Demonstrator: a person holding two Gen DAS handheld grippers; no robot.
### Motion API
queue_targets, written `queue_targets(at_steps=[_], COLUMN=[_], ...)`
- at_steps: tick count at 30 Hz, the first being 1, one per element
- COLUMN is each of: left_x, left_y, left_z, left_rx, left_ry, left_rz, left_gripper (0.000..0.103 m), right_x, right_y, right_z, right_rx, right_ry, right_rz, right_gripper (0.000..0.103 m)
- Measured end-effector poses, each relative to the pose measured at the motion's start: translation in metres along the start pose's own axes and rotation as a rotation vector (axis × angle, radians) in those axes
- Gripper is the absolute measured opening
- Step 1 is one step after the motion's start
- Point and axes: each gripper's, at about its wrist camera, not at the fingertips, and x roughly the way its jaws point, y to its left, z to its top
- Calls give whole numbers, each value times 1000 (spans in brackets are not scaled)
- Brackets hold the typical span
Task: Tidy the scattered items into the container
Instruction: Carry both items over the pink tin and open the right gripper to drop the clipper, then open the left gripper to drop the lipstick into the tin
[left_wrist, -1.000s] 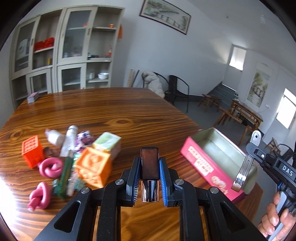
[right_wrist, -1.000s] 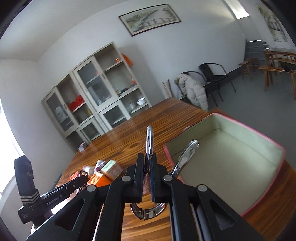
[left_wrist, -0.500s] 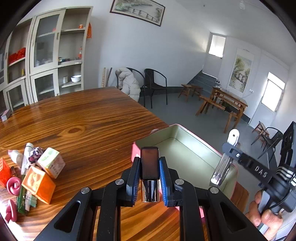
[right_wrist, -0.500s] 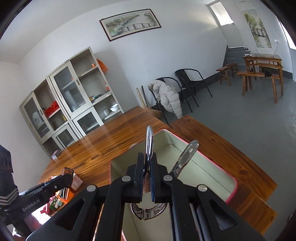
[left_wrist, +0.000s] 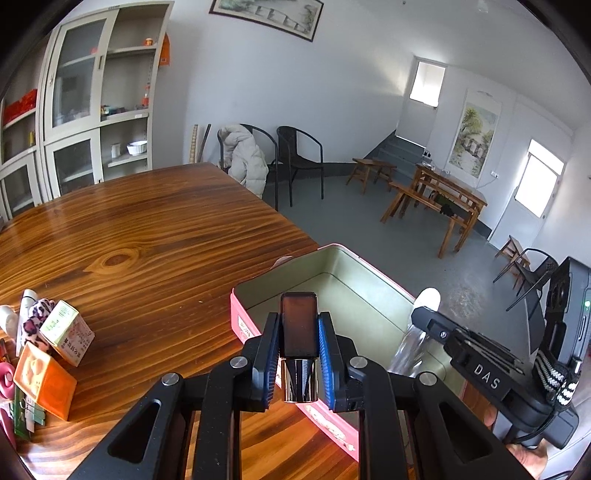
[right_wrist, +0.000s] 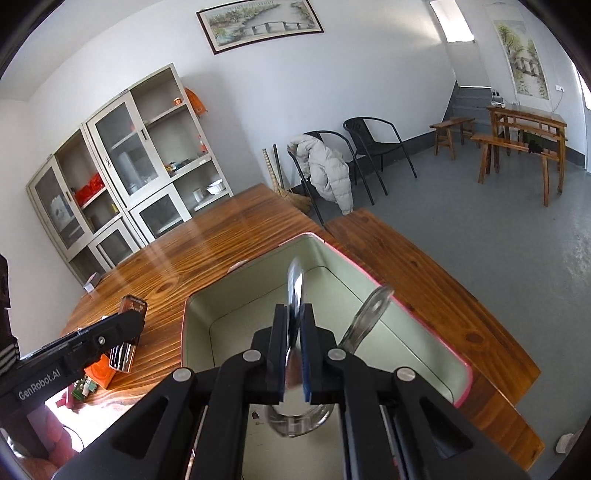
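A pink tin with a pale green inside stands open on the wooden table. My left gripper is shut on a lighter with a brown top and chrome base, held just over the tin's near wall. My right gripper hangs over the tin. Its jaws are opening, and silver metal tongs stand blurred between the pads, slipping loose. Each view shows the other gripper: the right one beside the tin, the left one with the lighter.
Scattered items lie at the table's left: an orange block, a green-and-white carton, a leopard-print piece, a white tube. The table edge runs just beyond the tin. Chairs and a cabinet stand behind.
Both grippers have swung from the pile toward the tin and now hang over it. The tongs, sharp before, now look blurred between the right pads.
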Motion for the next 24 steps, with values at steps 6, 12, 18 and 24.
queue_targets(at_steps=[6,12,18,24], left_x=[7,18,30,45], left_y=[-3,-8,-18,-29], left_z=[4,11,17,15], left_rx=[4,9,30,40], left_ry=[2,17,38,69], left_rz=[-7,-38,-71,-95], left_gripper=[21,21,21,21], right_x=[2,-1,-7,-9], right_y=[-6,-3,-10,-11], right_z=[-4,-7,-9,-9], right_rx=[9,-10,40,49], right_ry=[7,-4,-27,-36], right_rz=[-5,-15,-27,-40], right_gripper=[13,19,24,31])
